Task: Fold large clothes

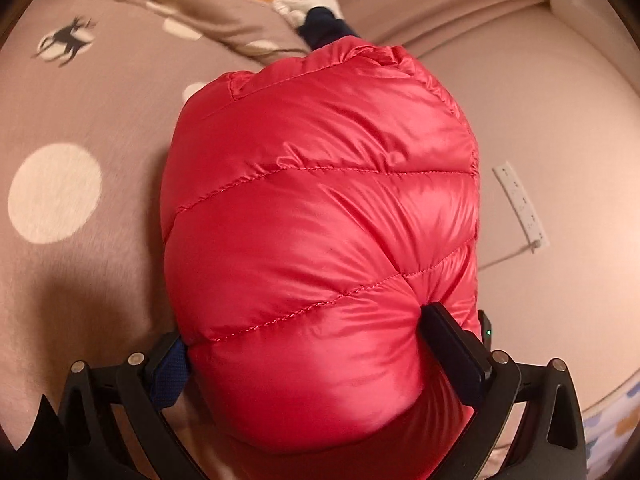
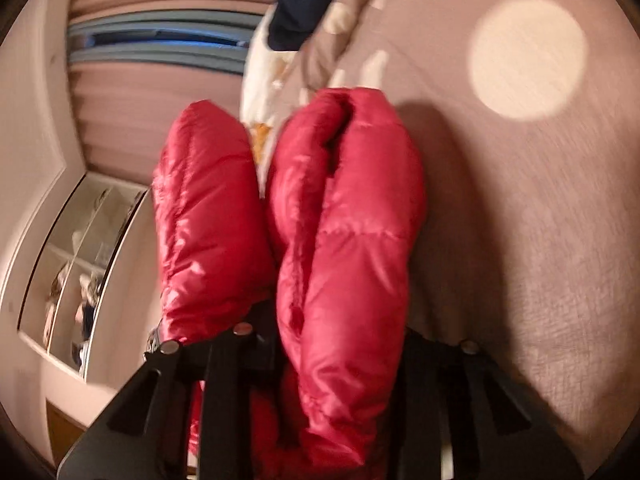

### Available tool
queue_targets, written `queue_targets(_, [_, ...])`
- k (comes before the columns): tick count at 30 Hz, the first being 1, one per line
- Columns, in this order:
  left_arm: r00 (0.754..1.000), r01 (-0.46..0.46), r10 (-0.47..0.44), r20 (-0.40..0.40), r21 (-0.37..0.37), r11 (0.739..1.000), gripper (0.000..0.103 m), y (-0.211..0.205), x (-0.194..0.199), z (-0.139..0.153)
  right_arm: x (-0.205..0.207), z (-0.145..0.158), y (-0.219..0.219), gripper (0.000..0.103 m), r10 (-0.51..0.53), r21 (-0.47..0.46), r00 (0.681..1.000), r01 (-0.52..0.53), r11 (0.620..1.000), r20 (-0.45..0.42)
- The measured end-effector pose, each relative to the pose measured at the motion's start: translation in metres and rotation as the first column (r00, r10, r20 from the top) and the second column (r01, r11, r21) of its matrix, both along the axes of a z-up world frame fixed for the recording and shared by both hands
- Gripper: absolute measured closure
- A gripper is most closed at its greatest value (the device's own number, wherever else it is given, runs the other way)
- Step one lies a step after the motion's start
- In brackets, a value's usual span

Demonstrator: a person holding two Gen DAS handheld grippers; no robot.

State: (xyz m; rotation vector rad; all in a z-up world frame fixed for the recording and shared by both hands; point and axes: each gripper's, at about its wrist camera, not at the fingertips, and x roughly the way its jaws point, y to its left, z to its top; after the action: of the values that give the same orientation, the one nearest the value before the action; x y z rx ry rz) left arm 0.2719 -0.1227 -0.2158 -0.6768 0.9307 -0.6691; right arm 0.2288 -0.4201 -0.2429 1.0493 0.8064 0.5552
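A puffy red quilted down jacket [image 1: 320, 208] fills the middle of the left wrist view, bulging above the taupe bedspread [image 1: 100, 264]. My left gripper [image 1: 308, 344] is shut on a thick bunch of it; its right finger [image 1: 452, 344] presses into the fabric, and the left finger is partly hidden beside a blue lining patch [image 1: 170, 376]. In the blurred right wrist view, my right gripper [image 2: 336, 356] is shut on a folded roll of the same jacket [image 2: 348, 216], with another red lobe [image 2: 208, 216] hanging to its left.
The bedspread has white dots [image 1: 54, 194] and a deer print [image 1: 66, 40]. A rumpled quilt, white cloth and a dark navy garment [image 1: 324, 28] lie at the far end. A white power strip [image 1: 520, 208] lies on the right. A cabinet with shelves [image 2: 76, 276] stands at the left.
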Motion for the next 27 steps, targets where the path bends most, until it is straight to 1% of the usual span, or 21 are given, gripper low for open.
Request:
queue_targets(2, [1.000,0.002,-0.002,0.011,-0.009,1.000,0.001,0.000,-0.007,0.006,-0.002,0.011,-0.006,0.079,0.004,0.068,0.998,-0.008,0.998,0.058])
queue_targets(3, [1.000,0.005,-0.005,0.030,-0.010,1.000,0.001,-0.001,-0.011,0.014,-0.005,0.018,-0.006,0.080,0.012,0.112,0.995,-0.023,0.993,0.098])
queue_targets(4, [0.999,0.004,-0.003,0.047,-0.011,1.000,0.001,0.002,-0.012,0.018,-0.008,0.023,-0.006,0.080,0.014,0.127,0.992,-0.030,0.991,0.123])
queue_targets(5, [0.998,-0.001,0.002,0.069,-0.008,1.000,0.001,0.004,-0.010,0.024,-0.009,0.033,-0.003,0.080,0.016,0.123,0.988,-0.035,0.992,0.152])
queue_targets(7, [0.992,0.001,-0.001,0.128,-0.005,1.000,0.001,0.008,-0.021,0.043,-0.014,0.055,0.003,0.080,0.033,0.082,0.979,-0.051,0.995,0.203])
queue_targets(8, [0.989,0.003,-0.002,0.145,-0.010,1.000,0.001,0.011,-0.024,0.050,-0.017,0.065,0.006,0.080,0.045,0.072,0.972,-0.063,0.995,0.229])
queue_targets(9, [0.988,0.003,0.000,0.157,-0.019,1.000,0.001,0.014,-0.029,0.060,-0.023,0.076,0.008,0.080,0.055,0.078,0.965,-0.077,0.994,0.255])
queue_targets(11, [0.985,-0.005,0.009,0.172,-0.028,1.000,0.001,0.020,-0.037,0.071,-0.024,0.088,0.012,0.080,0.067,0.088,0.957,-0.095,0.991,0.283])
queue_targets(12, [0.983,-0.013,0.018,0.184,-0.029,0.999,0.001,0.022,-0.042,0.078,-0.029,0.098,0.015,0.080,0.069,0.091,0.950,-0.101,0.991,0.304])
queue_targets(15, [0.970,-0.042,0.045,0.239,-0.017,0.999,0.001,0.024,-0.055,0.095,-0.032,0.114,0.015,0.079,0.087,0.080,0.932,-0.122,0.989,0.351])
queue_targets(18, [0.964,-0.050,0.050,0.260,-0.008,0.999,0.001,0.029,-0.064,0.105,-0.029,0.117,0.017,0.079,0.092,0.086,0.925,-0.133,0.987,0.368])
queue_targets(23, [0.964,-0.064,0.052,0.261,0.037,0.997,0.001,0.031,-0.073,0.105,-0.029,0.116,0.017,0.079,0.099,0.091,0.927,-0.141,0.986,0.362])
queue_targets(27, [0.964,-0.071,0.055,0.261,0.055,0.996,0.001,0.037,-0.081,0.106,-0.024,0.115,0.026,0.079,0.103,0.096,0.932,-0.145,0.985,0.347])
